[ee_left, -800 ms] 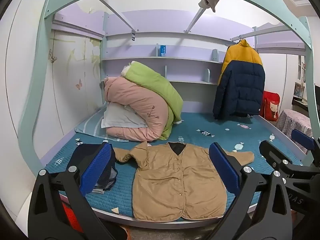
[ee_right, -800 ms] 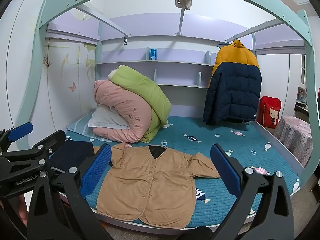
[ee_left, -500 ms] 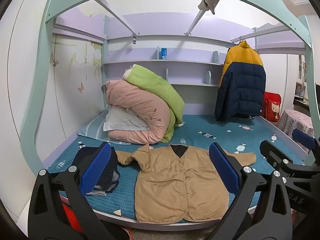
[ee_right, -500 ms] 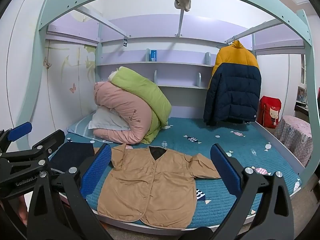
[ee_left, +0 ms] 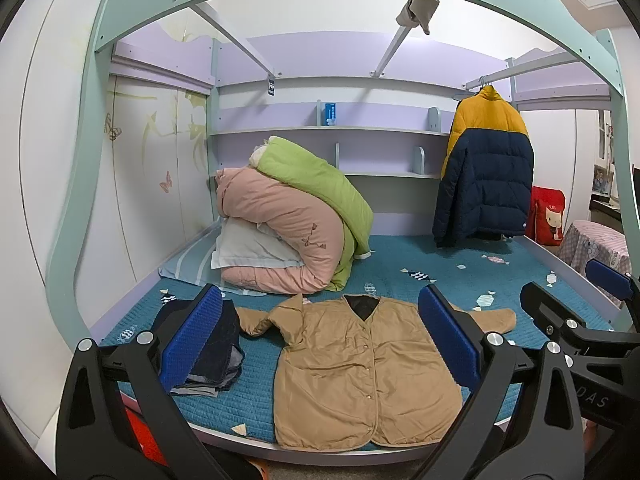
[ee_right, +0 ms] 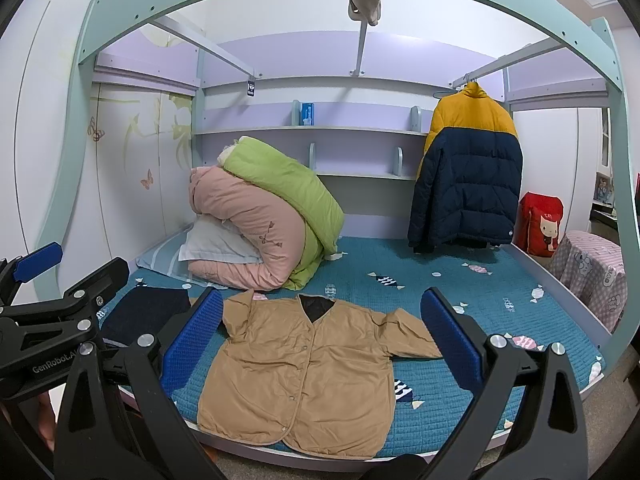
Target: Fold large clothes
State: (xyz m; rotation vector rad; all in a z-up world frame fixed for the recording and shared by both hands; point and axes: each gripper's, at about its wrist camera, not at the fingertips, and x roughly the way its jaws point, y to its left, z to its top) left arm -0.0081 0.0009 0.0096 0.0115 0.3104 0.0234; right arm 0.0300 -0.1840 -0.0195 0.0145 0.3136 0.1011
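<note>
The tan jacket (ee_left: 360, 368) lies flat on the bed (ee_left: 256, 400), front up, at the near edge and roughly midway along it, its hem reaching that edge and its collar pointing toward the far wall. Its long axis runs from near edge to far side, straight away from both grippers. Both are held short of the bed, pointing slightly downward at it, with nothing touching the cloth.

The left gripper (ee_left: 320, 344) has its jaws spread as wide as they go and holds nothing; the jacket's body appears between its 2 blue pads, well beyond them. The right gripper (ee_right: 324, 340) is equally wide and also empty, framing the same garment (ee_right: 304, 372). By my reading, the left gripper is nearer the sleeve that bends toward the dark folded pile (ee_left: 208, 344) at the bed's left, and the right gripper is nearer the sleeve stretched out toward the right side.

The jacket looks thin, quilted and lightly creased, snapped shut down the front, with a dark lining showing at the V neck. 1 sleeve lies kinked, the other nearly straight. Folding has apparently not begun.
</note>
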